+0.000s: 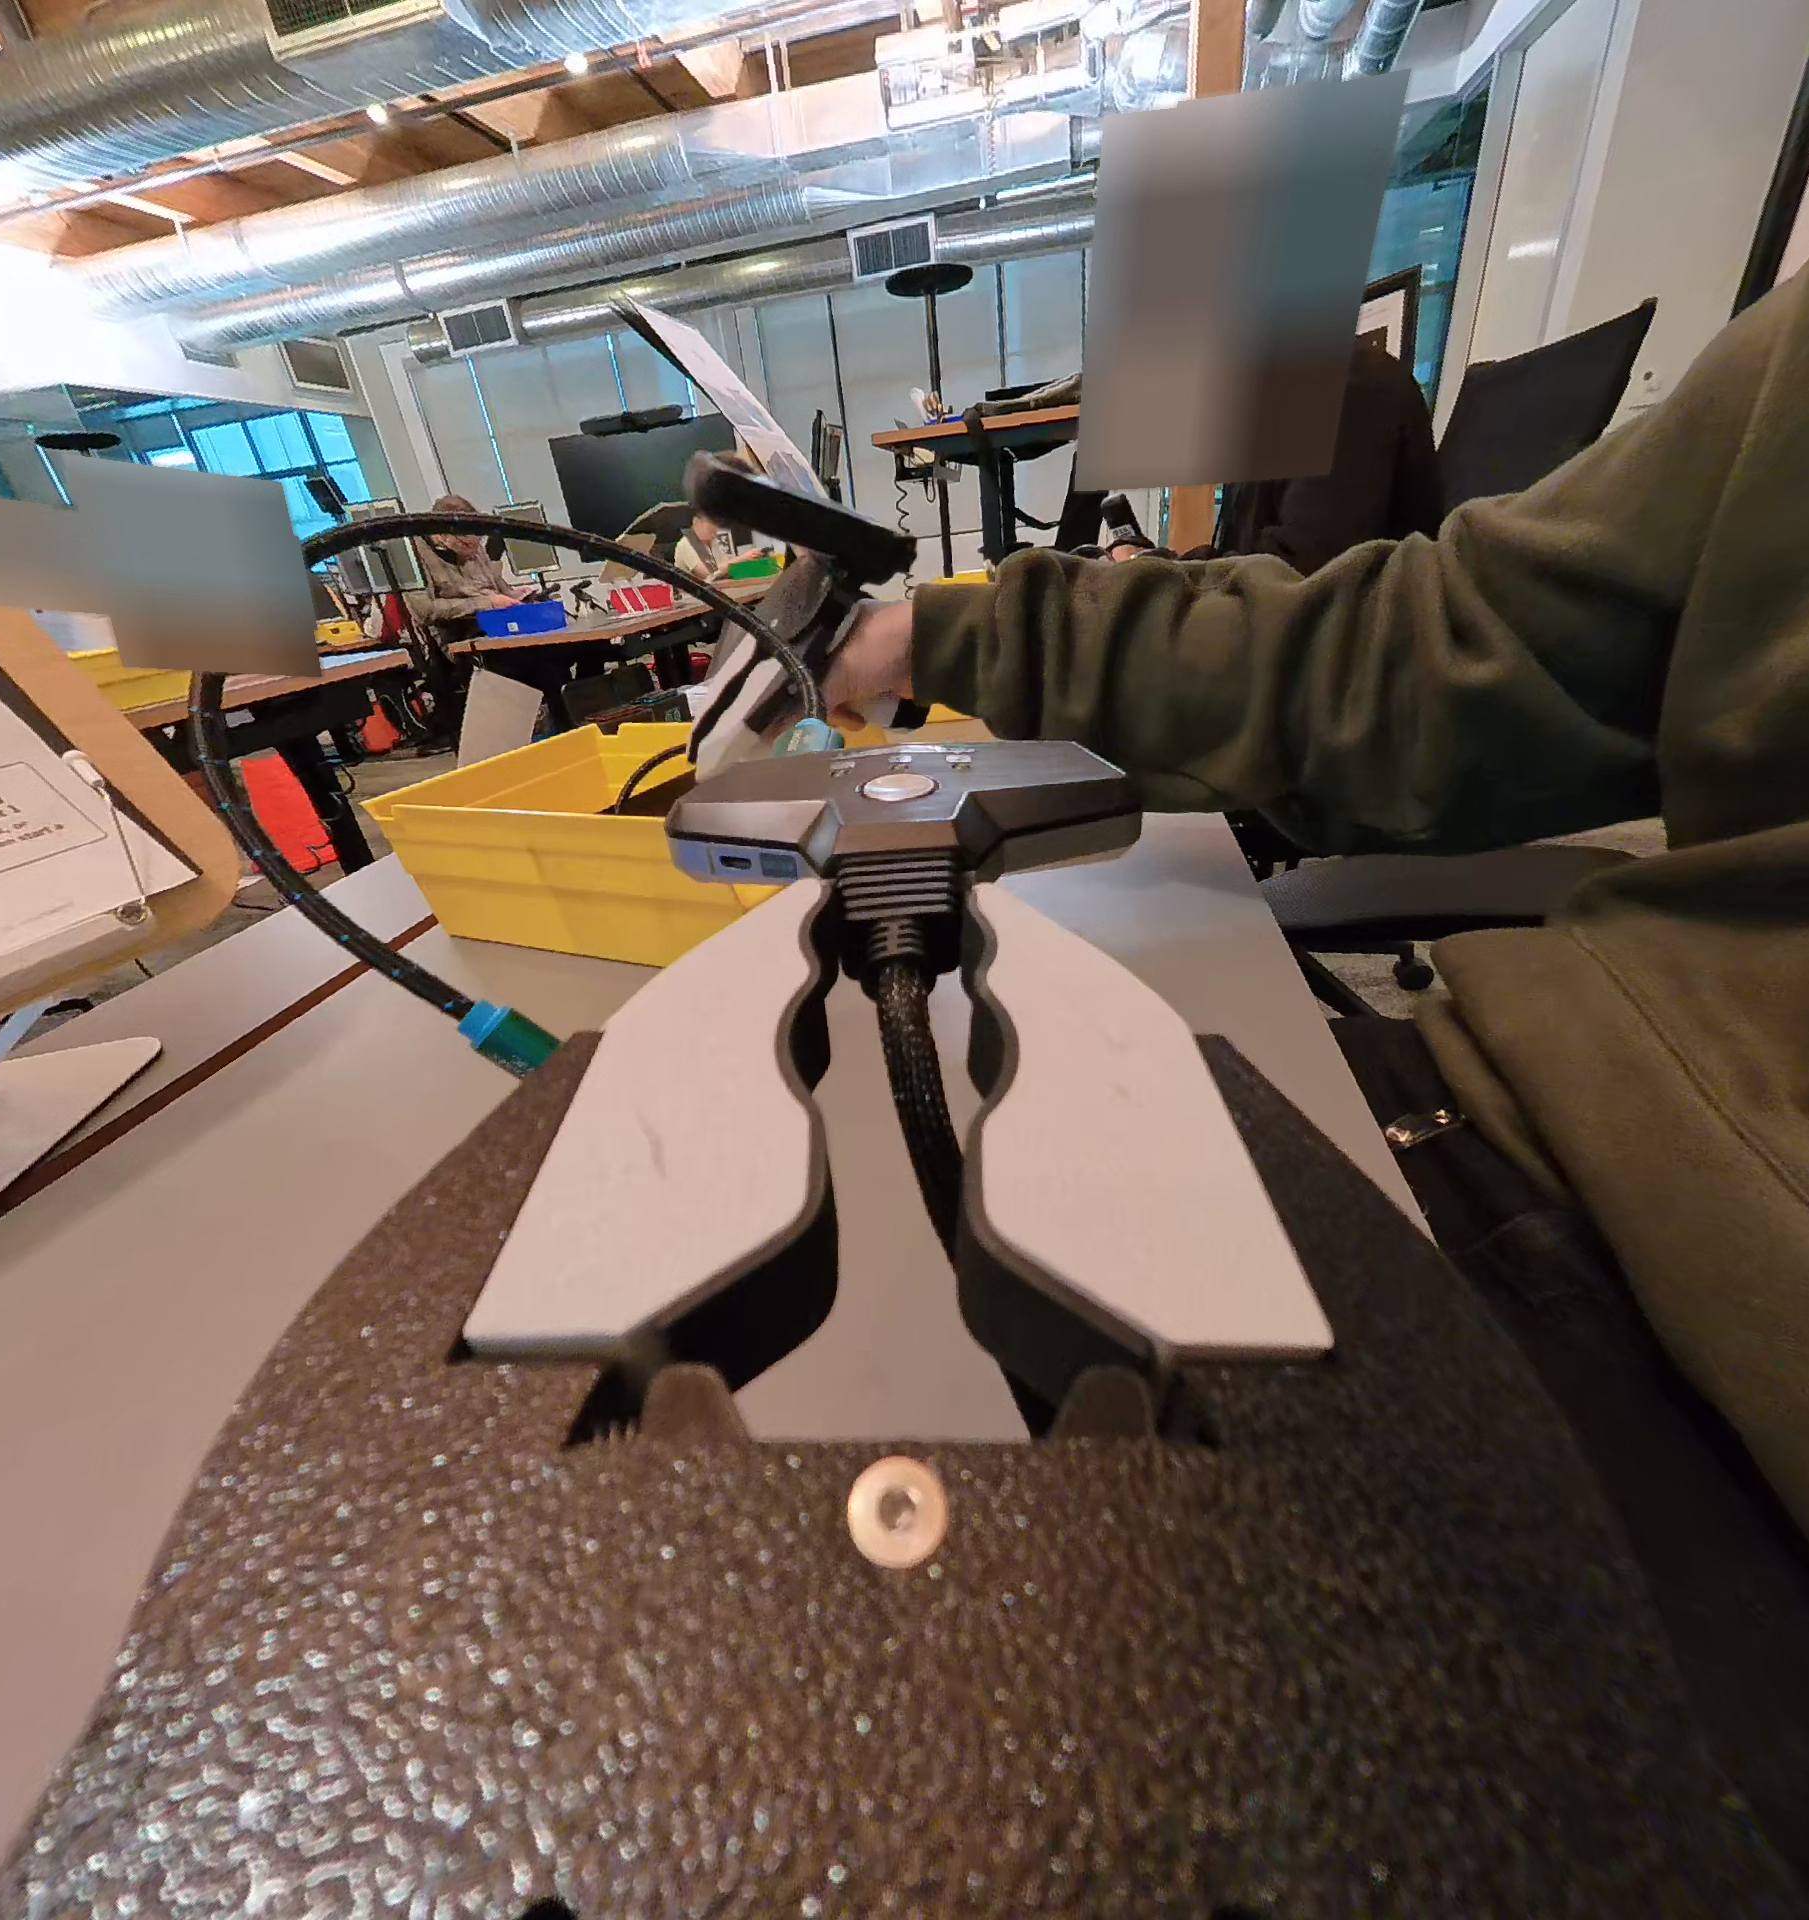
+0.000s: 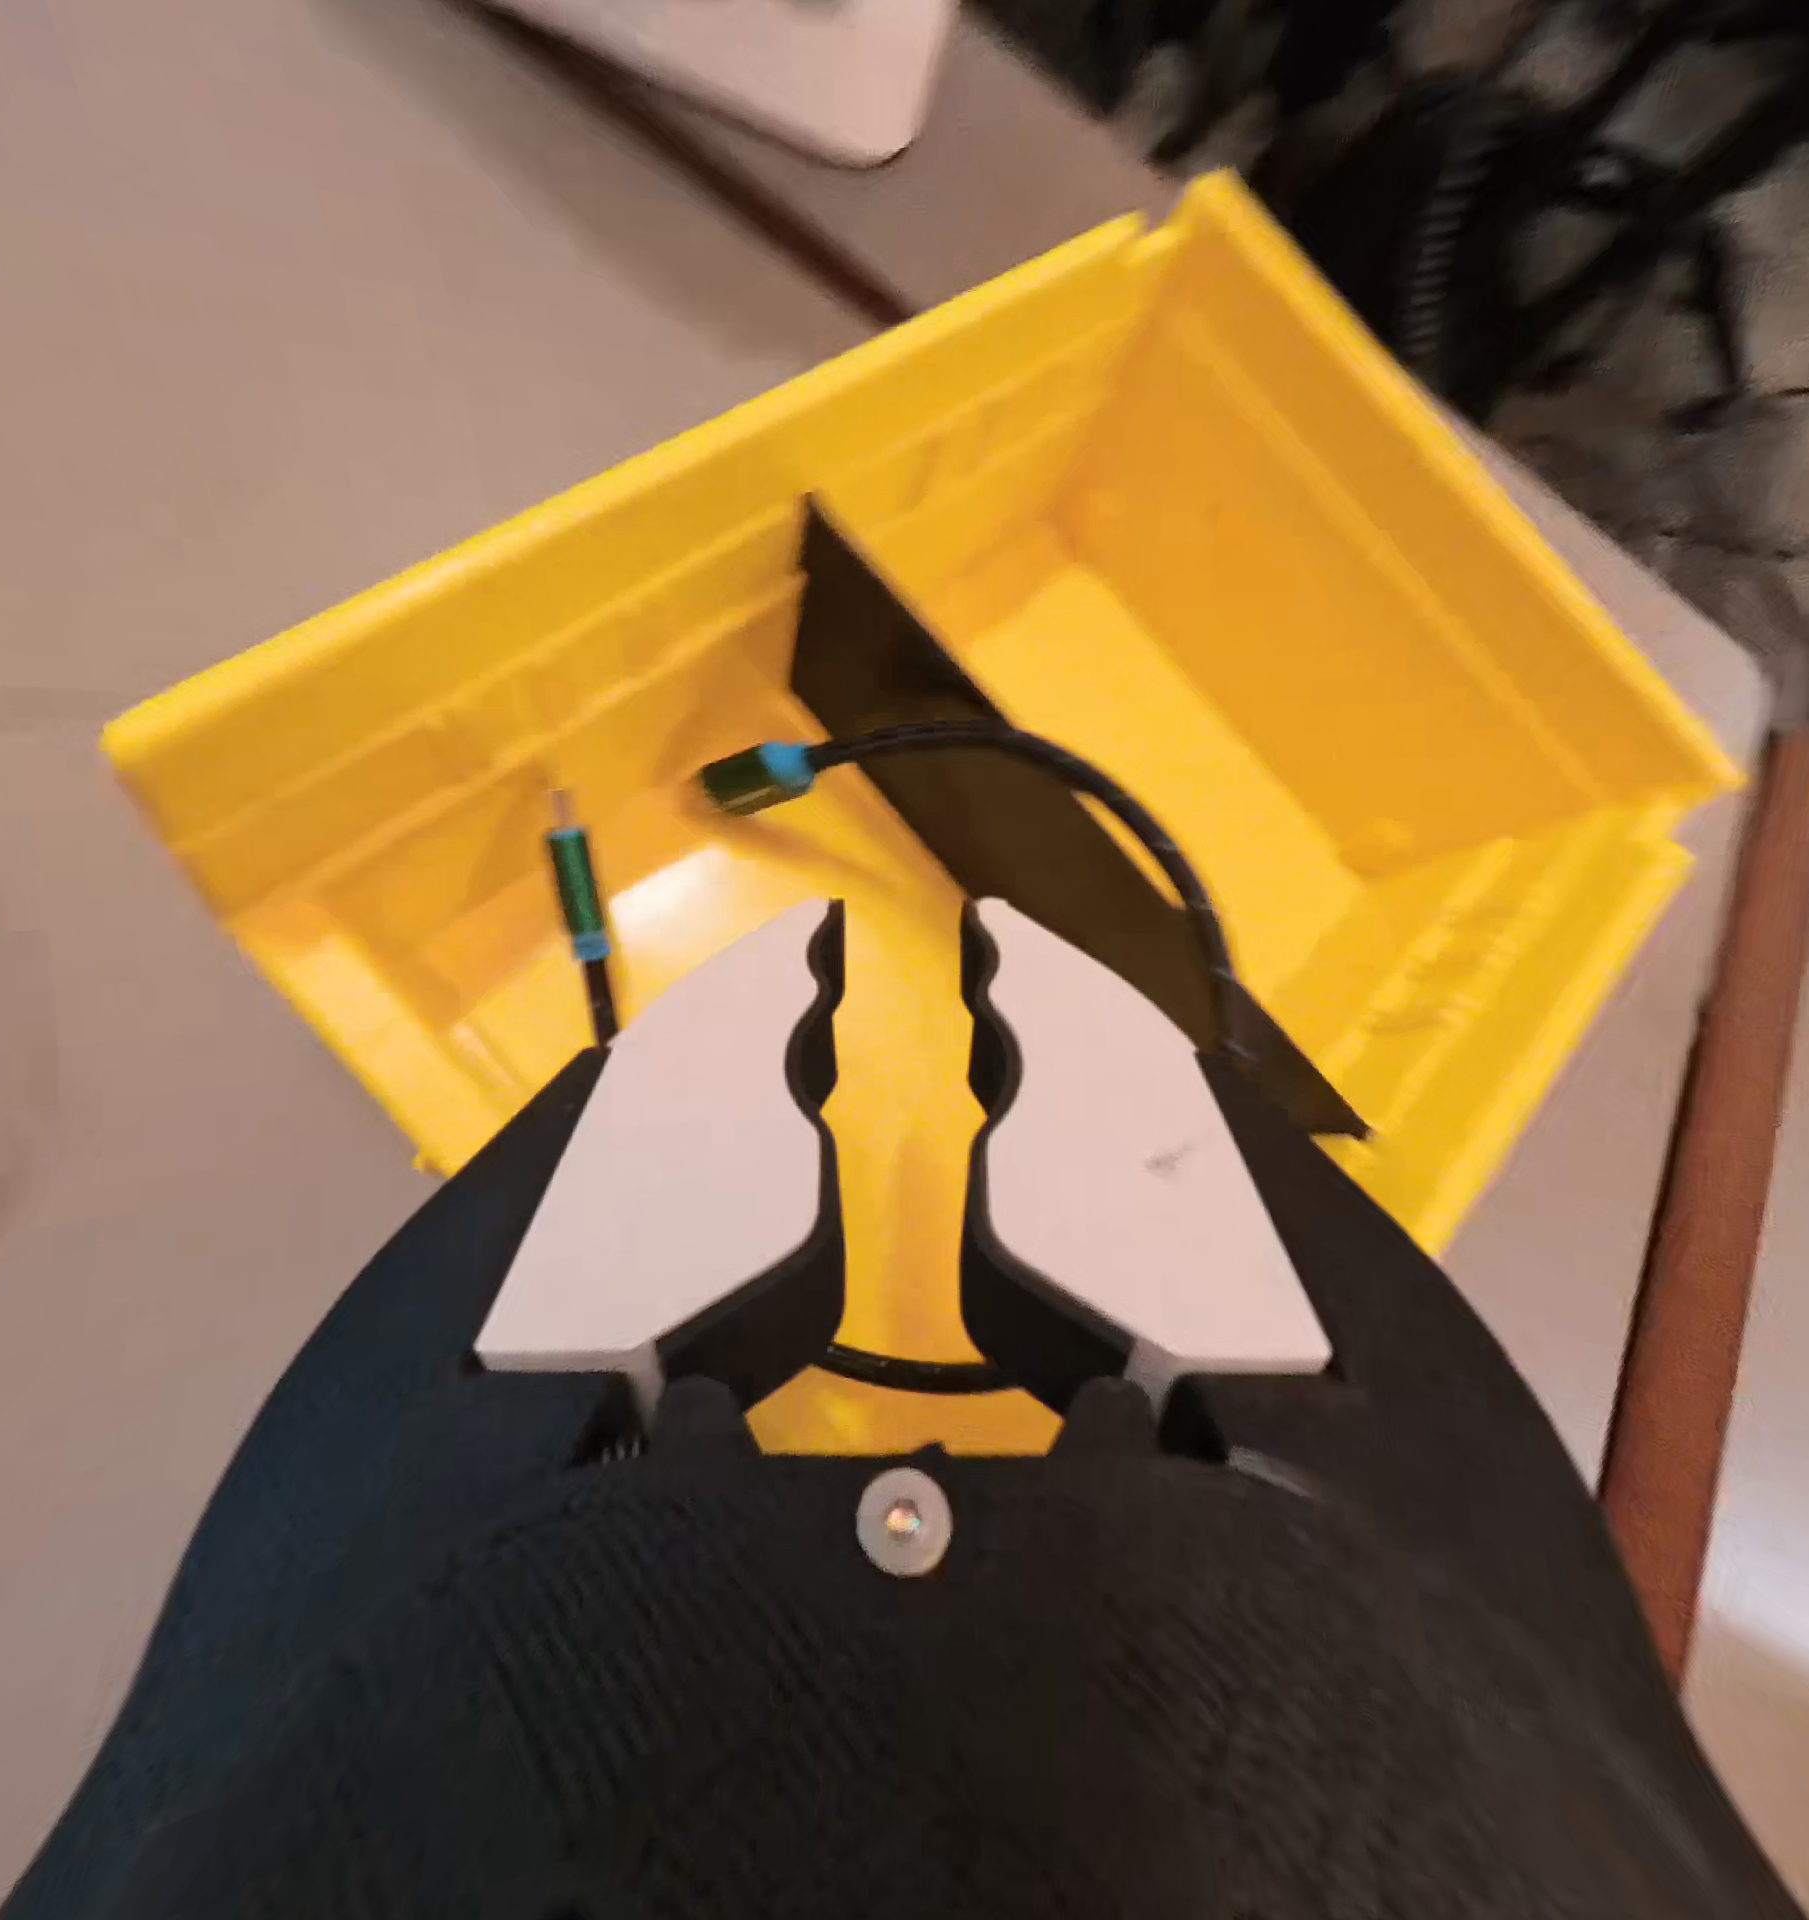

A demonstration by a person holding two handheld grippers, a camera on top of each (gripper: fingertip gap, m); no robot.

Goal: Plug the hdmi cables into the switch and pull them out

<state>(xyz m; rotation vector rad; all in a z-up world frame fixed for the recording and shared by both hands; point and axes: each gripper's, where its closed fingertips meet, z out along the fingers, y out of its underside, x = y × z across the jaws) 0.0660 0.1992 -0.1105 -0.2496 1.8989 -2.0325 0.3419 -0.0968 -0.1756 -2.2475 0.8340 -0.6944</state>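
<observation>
In the left wrist view my left gripper (image 1: pixel 898 925) is shut on the ribbed neck and braided cable of the black HDMI switch (image 1: pixel 900 805), holding it level just above the grey table. A braided HDMI cable (image 1: pixel 287 831) loops up at the left; its green plug with a blue collar (image 1: pixel 505 1039) lies by my left finger. My right gripper (image 2: pixel 902 920) is open and empty, pointing down into the yellow bin (image 2: pixel 567 530). Two green plugs (image 2: pixel 749 781) (image 2: pixel 578 883) lie in the bin. The right gripper also shows in the left wrist view (image 1: pixel 754 675), over the bin (image 1: pixel 547 862).
A black divider (image 2: pixel 879 665) splits the bin, and a cable crosses over it. A paper stand (image 1: pixel 48 831) with a white base stands at the left. An olive sleeve (image 1: pixel 1295 675) reaches in from the right. The table's wooden edge (image 2: pixel 1710 1143) runs close to the bin.
</observation>
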